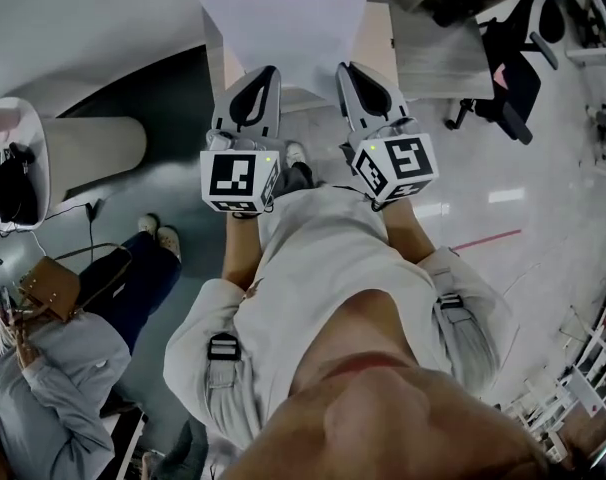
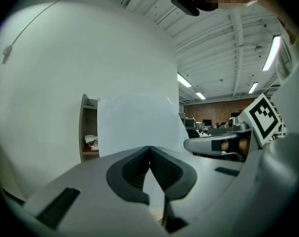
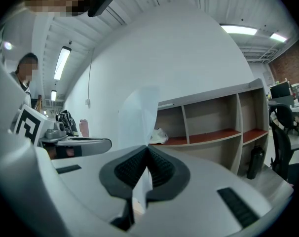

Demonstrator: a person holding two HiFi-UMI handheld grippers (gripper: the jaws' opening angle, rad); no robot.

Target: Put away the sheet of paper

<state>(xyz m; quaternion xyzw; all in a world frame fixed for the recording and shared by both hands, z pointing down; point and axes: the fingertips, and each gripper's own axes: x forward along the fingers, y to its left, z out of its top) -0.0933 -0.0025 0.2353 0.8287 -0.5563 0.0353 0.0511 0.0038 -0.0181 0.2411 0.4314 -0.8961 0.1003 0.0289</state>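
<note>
Both grippers on the sheet of paper, near edge: left gripper at its 7 o'clock corner, right gripper at 5 o'clock. Fingers on each pressed together, pinching paper. Sheet is held out at 12 o'clock from the person. Two-point hold probably keeps it flat, no droop or crease. Open shelf unit at its 3 o'clock looks the likely put-away spot
</note>
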